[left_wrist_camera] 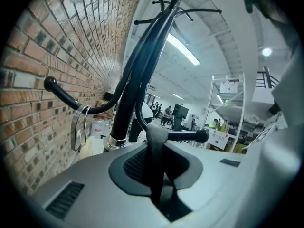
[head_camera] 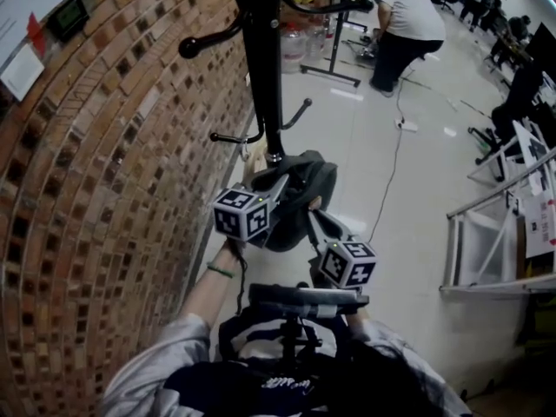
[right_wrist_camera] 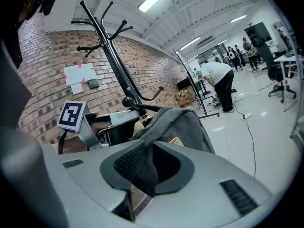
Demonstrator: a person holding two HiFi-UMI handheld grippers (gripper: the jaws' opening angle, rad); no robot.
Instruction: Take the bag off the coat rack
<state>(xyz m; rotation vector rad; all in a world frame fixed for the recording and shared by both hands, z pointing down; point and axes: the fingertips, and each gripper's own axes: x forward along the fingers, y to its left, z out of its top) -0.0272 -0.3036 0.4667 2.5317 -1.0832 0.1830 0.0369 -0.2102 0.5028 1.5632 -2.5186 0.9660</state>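
A black coat rack (head_camera: 262, 59) stands close to the brick wall. Low on its pole hangs a dark grey bag (head_camera: 308, 176). In the left gripper view the bag's dark strap (left_wrist_camera: 154, 146) loops over a ball-tipped peg (left_wrist_camera: 202, 136) of the rack (left_wrist_camera: 128, 94). My left gripper (left_wrist_camera: 156, 175) is shut on that strap just below the peg; in the head view it (head_camera: 282, 185) reaches the bag from the left. My right gripper (right_wrist_camera: 145, 170) is shut on a fold of the bag's grey cloth (right_wrist_camera: 180, 122), lower right of the bag in the head view (head_camera: 311, 220).
The brick wall (head_camera: 104, 189) runs along the left. A person (head_camera: 404, 24) bends over at the back, beside a black metal stand (head_camera: 334, 59). A cable (head_camera: 391, 172) trails across the pale floor. A white frame (head_camera: 486, 241) leans at the right.
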